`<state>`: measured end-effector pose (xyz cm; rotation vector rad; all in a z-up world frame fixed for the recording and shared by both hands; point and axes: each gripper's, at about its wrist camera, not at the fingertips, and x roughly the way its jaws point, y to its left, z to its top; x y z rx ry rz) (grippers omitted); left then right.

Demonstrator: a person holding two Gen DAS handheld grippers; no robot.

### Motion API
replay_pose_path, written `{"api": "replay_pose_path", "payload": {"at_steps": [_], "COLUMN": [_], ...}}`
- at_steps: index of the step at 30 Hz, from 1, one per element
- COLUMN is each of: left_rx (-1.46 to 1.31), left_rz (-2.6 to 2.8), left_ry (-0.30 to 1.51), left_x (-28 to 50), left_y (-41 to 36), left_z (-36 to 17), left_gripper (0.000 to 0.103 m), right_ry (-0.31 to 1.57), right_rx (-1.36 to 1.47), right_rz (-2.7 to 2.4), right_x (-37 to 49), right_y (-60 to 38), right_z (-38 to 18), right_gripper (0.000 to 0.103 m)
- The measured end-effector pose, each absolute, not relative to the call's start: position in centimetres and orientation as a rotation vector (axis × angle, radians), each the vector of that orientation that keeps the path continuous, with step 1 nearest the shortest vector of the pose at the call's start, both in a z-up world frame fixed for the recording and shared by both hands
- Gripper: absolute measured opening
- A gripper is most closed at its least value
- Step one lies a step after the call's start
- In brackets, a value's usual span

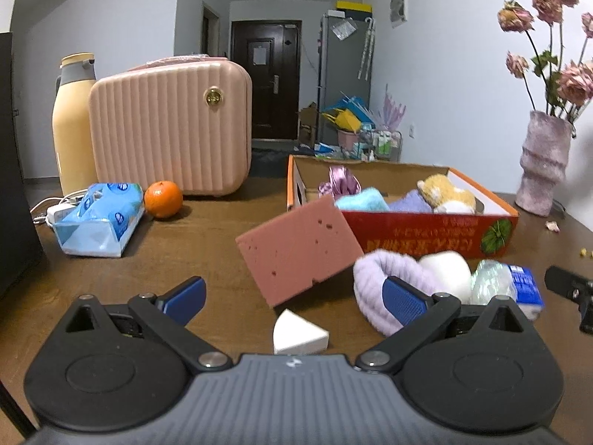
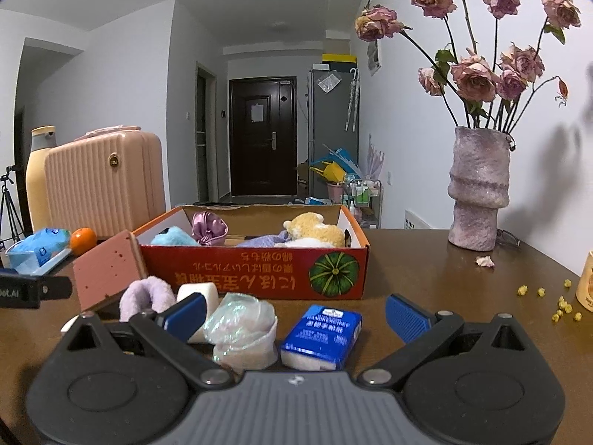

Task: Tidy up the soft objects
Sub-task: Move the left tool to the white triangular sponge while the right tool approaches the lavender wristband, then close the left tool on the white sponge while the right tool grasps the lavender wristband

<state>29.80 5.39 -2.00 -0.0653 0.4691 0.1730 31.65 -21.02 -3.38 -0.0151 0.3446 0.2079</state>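
Pink foam, a slab of sponge, leans tilted against the front corner of the red cardboard box, one edge on the table and seemingly waiting to go in. The box already holds a blue towel, a lilac cloth, a shiny purple scrunchie and a yellow plush toy, so the sorting looks partly done. In front of the box lie a lilac fuzzy headband, a white sponge block, an iridescent pouch, a blue tissue pack and a small white wedge sponge. The left gripper hangs with its jaws spread wide and empty near the slab and wedge. The right gripper is likewise spread and empty, with the pouch and tissue pack between its fingers, probably the next pick. Farther out stand a pink case, an orange and a vase.
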Motion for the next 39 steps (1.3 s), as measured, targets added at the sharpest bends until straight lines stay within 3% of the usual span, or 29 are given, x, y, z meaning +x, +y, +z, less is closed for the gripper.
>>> {"api": "replay_pose_path", "payload": {"at_steps": [30, 34, 39], "left_rx": [-0.039, -0.033, -0.033], "left_rz": [0.14, 0.138, 0.113], "left_ry": [0.693, 0.699, 0.725], "left_x": [33.6, 34.1, 34.6], "left_y": [6.5, 6.4, 6.4], "left_z": [-6.5, -6.6, -6.9], "left_gripper": [0.102, 0.091, 0.063], "right_ry": [0.394, 0.395, 0.391], "right_rx": [-0.013, -0.013, -0.014], "right_rz": [0.174, 0.173, 0.166], "right_x": [32.1, 32.1, 32.2], "right_y": [-21.3, -21.3, -21.3], "right_z": [-4.8, -4.8, -5.0], "right_gripper": [0.103, 0.103, 0.103]}}
